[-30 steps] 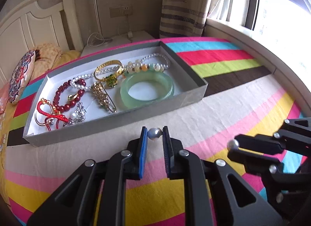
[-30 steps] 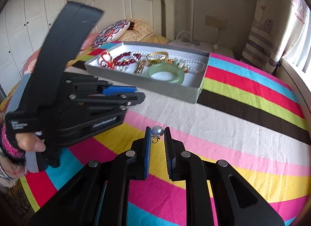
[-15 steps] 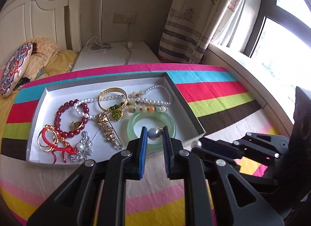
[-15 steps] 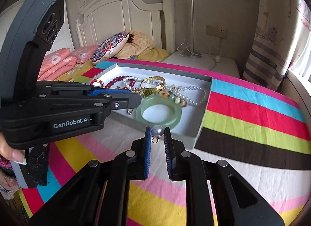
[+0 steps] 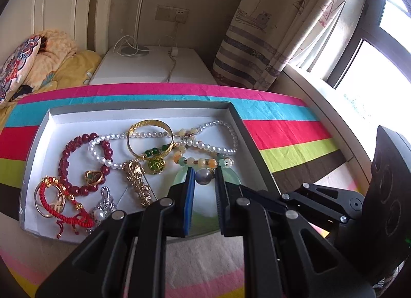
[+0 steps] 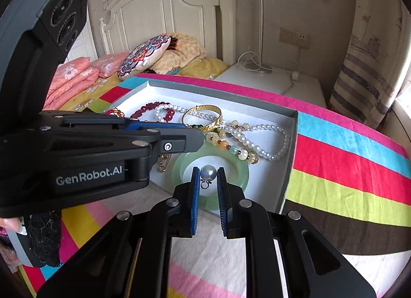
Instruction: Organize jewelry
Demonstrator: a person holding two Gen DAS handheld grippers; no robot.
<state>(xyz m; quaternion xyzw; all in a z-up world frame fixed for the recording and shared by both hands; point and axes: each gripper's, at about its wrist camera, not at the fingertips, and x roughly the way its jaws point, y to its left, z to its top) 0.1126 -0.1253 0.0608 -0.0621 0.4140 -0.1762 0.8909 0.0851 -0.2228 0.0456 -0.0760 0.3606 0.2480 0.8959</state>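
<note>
Striped bed, open jewelry box, two pearl earrings held over it

Surface – a bed spread [image 5: 282, 128] in flat bands of pink, blue, red, lime, brown and cream; white panelled headboard [image 6: 164, 15], patterned cushion [image 6: 143, 54], white nightstand [image 5: 151, 67], striped curtain [image 5: 257, 49] by a bright window. Grey shallow box [image 5: 36, 149], white-lined, lies on the spread: smooth pale-green jade bangle [image 6: 241, 169], chased gold bangle [image 5: 150, 138], white pearl strand [image 5: 205, 144], dark-red bead bracelet [image 5: 66, 159], red cord bracelet [image 5: 54, 200], gold brooch [image 5: 138, 182]. Left tongs [image 5: 204, 177] narrow, clamped on a round grey pearl earring [image 5: 204, 176] above the box's near part; right tongs [image 6: 208, 176] narrow, gripping a second glossy pearl earring [image 6: 208, 171] with small ring fitting, over the jade bangle.
</note>
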